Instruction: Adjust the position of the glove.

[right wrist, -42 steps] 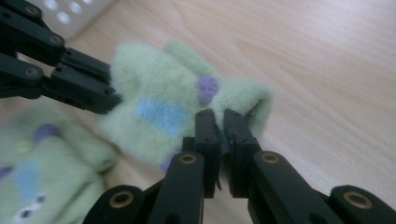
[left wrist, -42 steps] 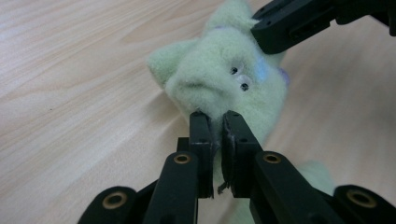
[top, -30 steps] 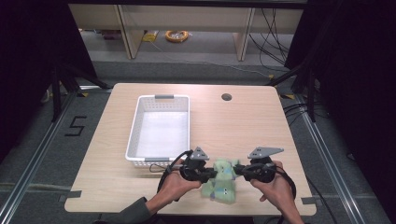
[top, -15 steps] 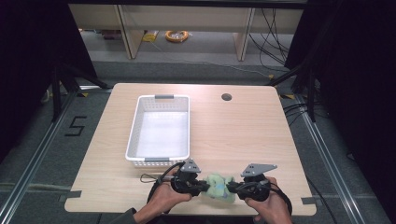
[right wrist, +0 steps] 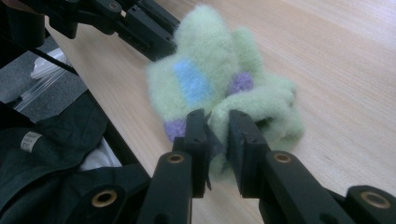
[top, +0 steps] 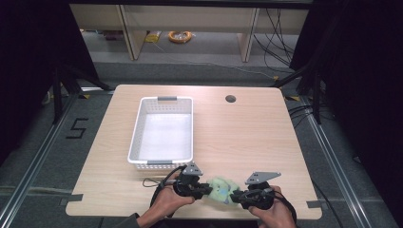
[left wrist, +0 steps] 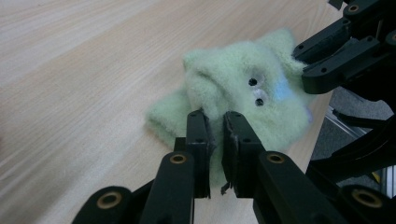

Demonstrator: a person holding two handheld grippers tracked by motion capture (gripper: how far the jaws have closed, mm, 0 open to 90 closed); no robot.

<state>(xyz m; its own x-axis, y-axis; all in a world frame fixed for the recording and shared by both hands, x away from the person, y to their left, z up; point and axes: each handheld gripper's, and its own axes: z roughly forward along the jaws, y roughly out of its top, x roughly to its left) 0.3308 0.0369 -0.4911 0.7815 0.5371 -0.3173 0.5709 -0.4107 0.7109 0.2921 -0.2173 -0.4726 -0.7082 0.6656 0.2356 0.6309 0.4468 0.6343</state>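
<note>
Fuzz of a pale green plush toy [top: 222,189], lumpy with blue and purple patches, rests at the wooden table's [top: 237,137] near edge; left gripper [left wrist: 215,125] and right gripper [right wrist: 216,122], jaws just easing wider, each pinch its fleece.

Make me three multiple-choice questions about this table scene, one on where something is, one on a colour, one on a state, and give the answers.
1. Where does the white basket stand?
A. Behind the two tools, on the table's left half
B. On the floor
C. At the table's right edge

2. What colour is the patch on the green plush toy?
A. Red
B. Blue
C. Black

3. How is the white basket?
A. Tipped on its side
B. Packed with toys
C. Upright, nothing visible inside

Answers: 1 A, the high view shows it beyond the left tool and the right tool. 2 B, the right gripper view shows a light blue rectangle. 3 C, its bare floor shows from above.
</note>
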